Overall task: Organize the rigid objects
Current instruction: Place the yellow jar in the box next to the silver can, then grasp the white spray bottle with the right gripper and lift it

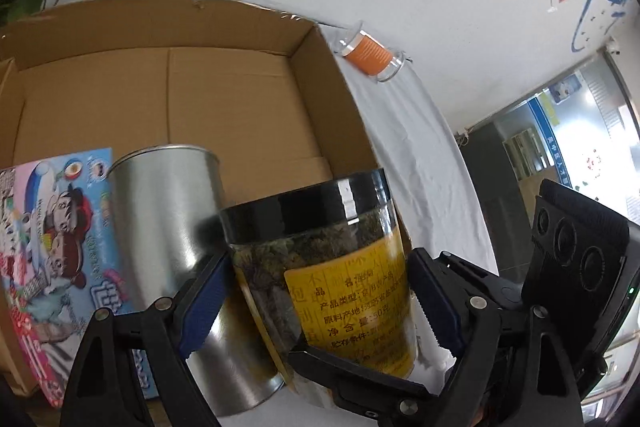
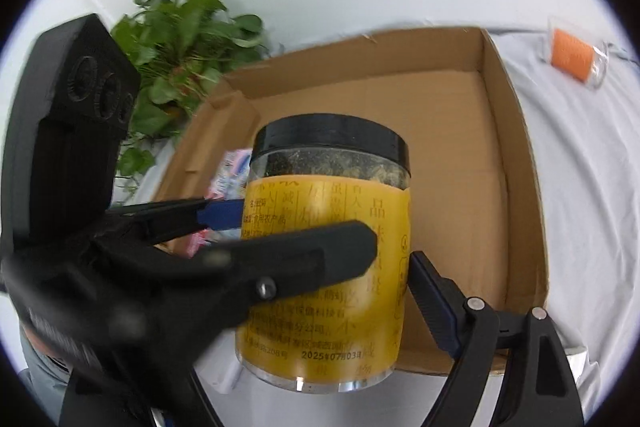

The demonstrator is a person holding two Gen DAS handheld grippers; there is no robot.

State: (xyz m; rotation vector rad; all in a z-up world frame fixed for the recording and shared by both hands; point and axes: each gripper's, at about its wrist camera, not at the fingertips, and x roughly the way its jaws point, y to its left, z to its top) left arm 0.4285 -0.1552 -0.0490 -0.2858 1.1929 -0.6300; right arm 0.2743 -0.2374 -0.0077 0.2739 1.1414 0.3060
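A clear jar (image 1: 320,267) with a black lid and a yellow label hangs in the air, held from both sides. My left gripper (image 1: 316,261) is shut on it, blue pads pressed to its left and right walls. My right gripper (image 2: 316,263) grips the same jar (image 2: 332,195); its right pad touches the jar, and its left finger is hidden behind the left gripper's fingers (image 2: 320,255). The jar is over the near edge of an open cardboard box (image 1: 312,95). A silver tin (image 1: 168,219) and a colourful cartoon carton (image 1: 52,247) are in the box's near left part.
An orange-labelled clear container (image 1: 370,55) lies on the white cloth (image 1: 420,147) beyond the box's right wall. A green leafy plant (image 2: 184,39) stands behind the box's far left corner. The right gripper's black camera housing (image 1: 576,251) is close on the right.
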